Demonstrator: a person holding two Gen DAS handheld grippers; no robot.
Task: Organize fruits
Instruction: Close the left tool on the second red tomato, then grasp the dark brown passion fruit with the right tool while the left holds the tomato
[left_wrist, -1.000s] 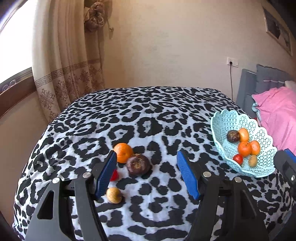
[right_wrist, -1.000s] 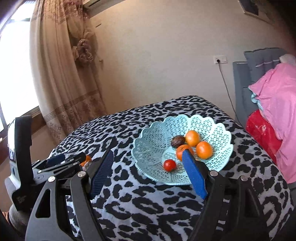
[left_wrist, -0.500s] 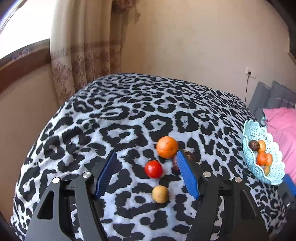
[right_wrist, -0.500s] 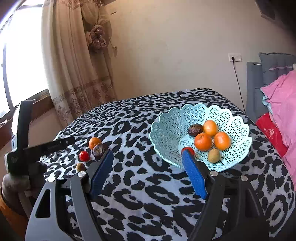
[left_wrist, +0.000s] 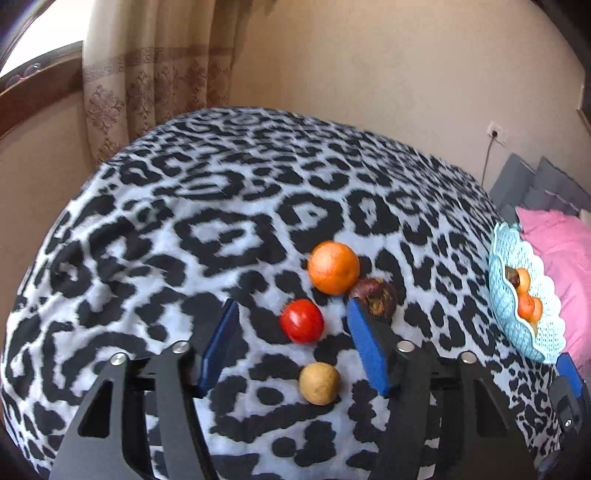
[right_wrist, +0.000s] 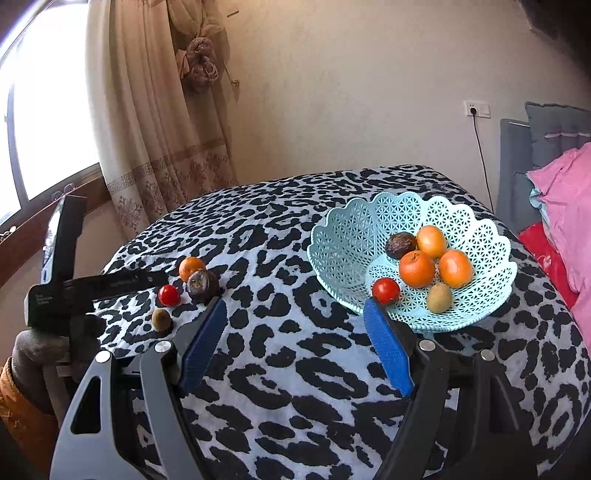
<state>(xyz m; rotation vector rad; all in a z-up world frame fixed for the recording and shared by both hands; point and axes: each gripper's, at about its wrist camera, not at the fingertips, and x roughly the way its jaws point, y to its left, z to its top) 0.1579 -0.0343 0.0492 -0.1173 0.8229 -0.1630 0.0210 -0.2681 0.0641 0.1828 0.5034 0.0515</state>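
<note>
Four loose fruits lie on the leopard-print table cover: an orange (left_wrist: 333, 267), a dark passion fruit (left_wrist: 375, 295), a red tomato (left_wrist: 302, 321) and a small tan fruit (left_wrist: 319, 383). My left gripper (left_wrist: 293, 347) hovers low over them with its jaws closing. The tomato sits between the blue pads with a gap on each side. My right gripper (right_wrist: 295, 332) is open and empty, in front of the pale blue lattice basket (right_wrist: 340, 251). The basket holds several fruits, among them a tomato (right_wrist: 385, 290) and oranges (right_wrist: 416, 268).
The cover (left_wrist: 221, 229) drops off at the table's rounded edges. A curtain (right_wrist: 166, 122) and window are at the left, and pink bedding (right_wrist: 565, 192) and a grey headboard at the right. A gloved hand (right_wrist: 33, 354) holds the left gripper at the table's left edge.
The left gripper moved left and down over the loose fruits; the tomato, once outside its left finger, now lies between narrower jaws. The right gripper shifted slightly and stayed open.
</note>
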